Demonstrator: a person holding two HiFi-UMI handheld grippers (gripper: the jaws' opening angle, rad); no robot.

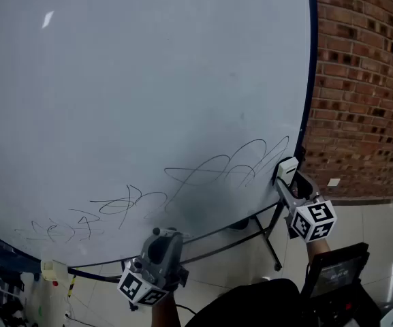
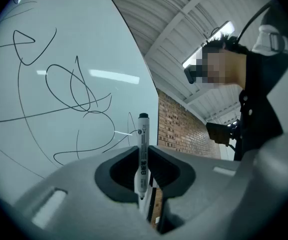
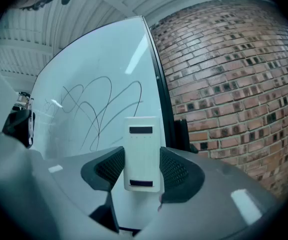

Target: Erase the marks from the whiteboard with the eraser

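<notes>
R claw [image 3: 143,168] clamps the sides of a white rectangular plastic eraser [image 3: 142,149], mid-right in head view, just beside the black scribbled marks [image 1: 223,165] low on the big white whiteboard [image 1: 148,80]. L claw [image 2: 143,170], bottom centre, pinches a slim white marker pen [image 2: 143,134]. Eraser looks light, stiff, prob. slick, so mid-body side grip suits; red brick wall [image 1: 366,80] crowds the right, nothing btwn eraser and marks.
</notes>
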